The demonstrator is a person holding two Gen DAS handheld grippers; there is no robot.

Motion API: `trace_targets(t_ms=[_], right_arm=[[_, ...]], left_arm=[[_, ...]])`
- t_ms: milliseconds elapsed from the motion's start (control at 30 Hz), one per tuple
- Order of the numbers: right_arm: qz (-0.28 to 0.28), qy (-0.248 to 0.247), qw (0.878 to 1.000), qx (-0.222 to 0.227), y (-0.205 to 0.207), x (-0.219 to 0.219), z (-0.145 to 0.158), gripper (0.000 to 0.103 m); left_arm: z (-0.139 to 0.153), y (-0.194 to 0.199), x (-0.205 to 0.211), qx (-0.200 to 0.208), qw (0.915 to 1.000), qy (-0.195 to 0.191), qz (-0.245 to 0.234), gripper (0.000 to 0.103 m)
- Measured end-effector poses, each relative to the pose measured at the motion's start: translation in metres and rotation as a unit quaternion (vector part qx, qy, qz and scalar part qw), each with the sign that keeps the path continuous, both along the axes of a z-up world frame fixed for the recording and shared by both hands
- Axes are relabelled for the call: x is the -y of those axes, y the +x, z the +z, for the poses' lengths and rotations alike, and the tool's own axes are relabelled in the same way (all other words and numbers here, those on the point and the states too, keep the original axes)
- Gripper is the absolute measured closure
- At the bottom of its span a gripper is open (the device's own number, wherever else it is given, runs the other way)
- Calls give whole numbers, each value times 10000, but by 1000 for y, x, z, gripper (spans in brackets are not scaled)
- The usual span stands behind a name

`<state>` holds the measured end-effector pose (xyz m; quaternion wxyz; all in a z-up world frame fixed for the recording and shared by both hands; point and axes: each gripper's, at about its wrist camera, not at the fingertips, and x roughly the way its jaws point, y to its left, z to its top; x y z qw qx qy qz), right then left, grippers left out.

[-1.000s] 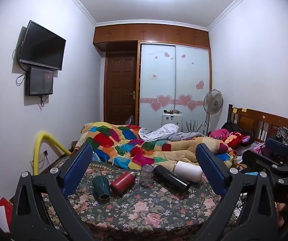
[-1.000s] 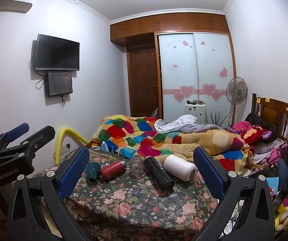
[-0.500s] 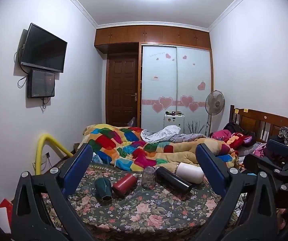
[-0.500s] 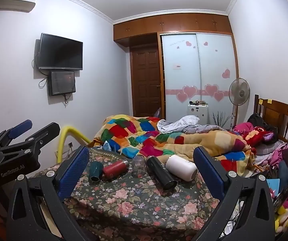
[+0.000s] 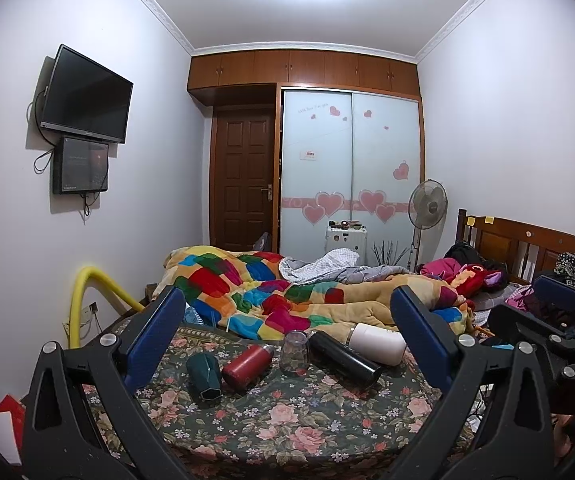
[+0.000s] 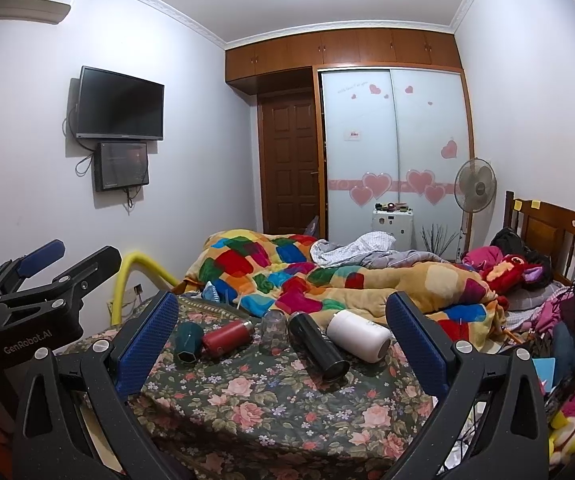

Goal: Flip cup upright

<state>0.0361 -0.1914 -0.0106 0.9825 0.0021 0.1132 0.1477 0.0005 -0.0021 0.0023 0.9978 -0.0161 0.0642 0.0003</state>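
Observation:
Several cups lie on a floral-cloth table point(image 5: 287, 412): a dark green cup point(image 5: 204, 376) on its side, a red bottle point(image 5: 247, 365), a black bottle point(image 5: 343, 355) and a white cup point(image 5: 375, 343), all lying down. A clear glass point(image 5: 294, 351) stands mouth down. They also show in the right wrist view: green cup point(image 6: 188, 342), red bottle point(image 6: 225, 337), glass point(image 6: 273, 330), black bottle point(image 6: 319, 346), white cup point(image 6: 358, 335). My left gripper point(image 5: 287, 336) and right gripper point(image 6: 281, 334) are both open and empty, well short of the cups.
A bed with a colourful quilt point(image 5: 271, 288) lies right behind the table. A yellow tube point(image 5: 87, 292) stands at the left. The right gripper's body point(image 5: 547, 332) shows at the left view's right edge; the left gripper's body point(image 6: 39, 300) at the right view's left edge.
Both views have risen slightly and shifted; the cups sit a little lower in the frame. Nothing on the table has moved. Both grippers stay open.

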Motion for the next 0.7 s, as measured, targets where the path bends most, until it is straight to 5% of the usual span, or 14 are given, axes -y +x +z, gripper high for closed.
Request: trace_targets(t_ms=[700], right_arm=[[-70,0,9999,-87,1,4,-3,0]], left_arm=[[-4,1,-2,-6,10000,17,-2,0]])
